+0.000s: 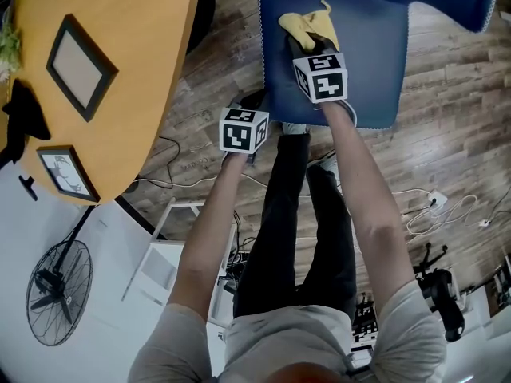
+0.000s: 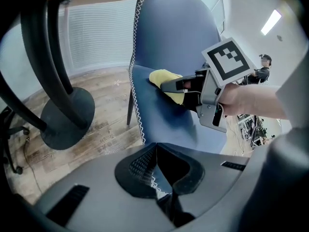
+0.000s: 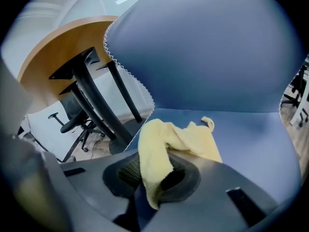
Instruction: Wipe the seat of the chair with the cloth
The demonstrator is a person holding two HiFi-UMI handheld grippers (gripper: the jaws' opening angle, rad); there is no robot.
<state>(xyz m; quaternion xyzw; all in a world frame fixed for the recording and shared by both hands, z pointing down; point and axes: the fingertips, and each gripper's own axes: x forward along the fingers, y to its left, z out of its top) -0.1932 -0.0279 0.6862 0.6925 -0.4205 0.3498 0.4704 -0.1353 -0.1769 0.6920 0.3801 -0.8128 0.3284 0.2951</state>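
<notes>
the fingers (image 3: 126, 172) of the right gripper (image 3: 153, 180) are clamped on a fold of the yellow cloth (image 3: 179, 138). the fingers (image 2: 140, 168) of the left gripper (image 2: 155, 175) stand only slightly apart with nothing held; the stitched edge of the seat shows in the narrow gap between them, and i cannot tell whether they touch it. the blue chair seat (image 1: 375, 62) spreads under and ahead of the right fingers, and its backrest (image 3: 207, 47) rises just beyond them. most of the padding lies to their right and back toward the person, while the left fingers sit at the seat's near left corner, well apart from the right ones. the cloth bunches out in front of the right fingers and lies on the seat near the back left part, one loose corner sticking up past them. by my reading the wiping step is in hand but barely advanced, since the cloth sits at one end of the seat. the next move calls for pressing the bunched cloth flat and dragging it across in overlapping strokes toward the front edge. the pinch must hold so the fold does not slip out, and the left fingers could steady the chair.
</notes>
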